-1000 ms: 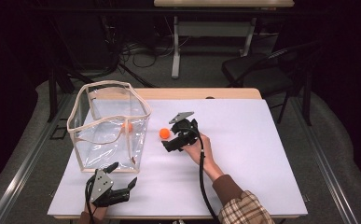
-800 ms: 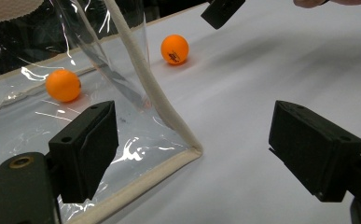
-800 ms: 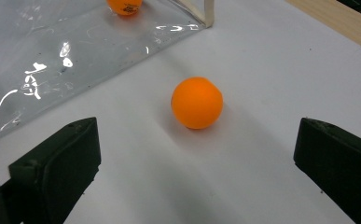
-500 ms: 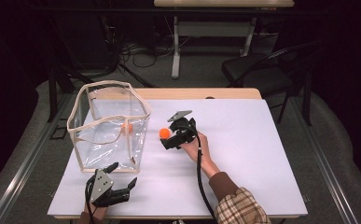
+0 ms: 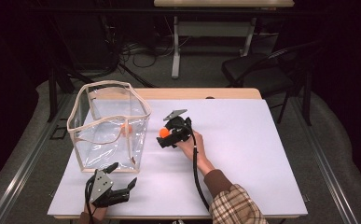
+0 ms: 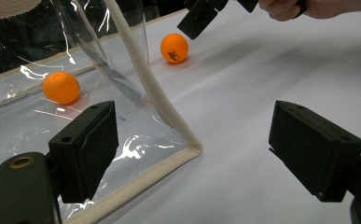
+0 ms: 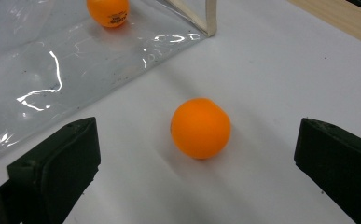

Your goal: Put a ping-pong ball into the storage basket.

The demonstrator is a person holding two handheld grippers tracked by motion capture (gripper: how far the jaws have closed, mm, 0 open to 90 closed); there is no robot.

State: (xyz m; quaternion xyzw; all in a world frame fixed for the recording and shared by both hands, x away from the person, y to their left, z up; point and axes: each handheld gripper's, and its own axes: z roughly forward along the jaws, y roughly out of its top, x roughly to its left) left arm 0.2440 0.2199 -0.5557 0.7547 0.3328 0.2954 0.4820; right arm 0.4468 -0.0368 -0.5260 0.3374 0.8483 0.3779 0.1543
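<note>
Right gripper [image 7: 197,154], jaws apart, straddles the ball [image 7: 200,127] lying straight ahead between them on the table [image 5: 262,154], just beside the bin [image 5: 108,130].

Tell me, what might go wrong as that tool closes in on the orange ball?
The ball lies loose on the smooth table between the right tool's wide-open jaws. One jaw touching first could send it rolling away, perhaps toward the table edge. The clear bin stands close beside it, so a jaw might also catch its soft wall and shift it.
</note>
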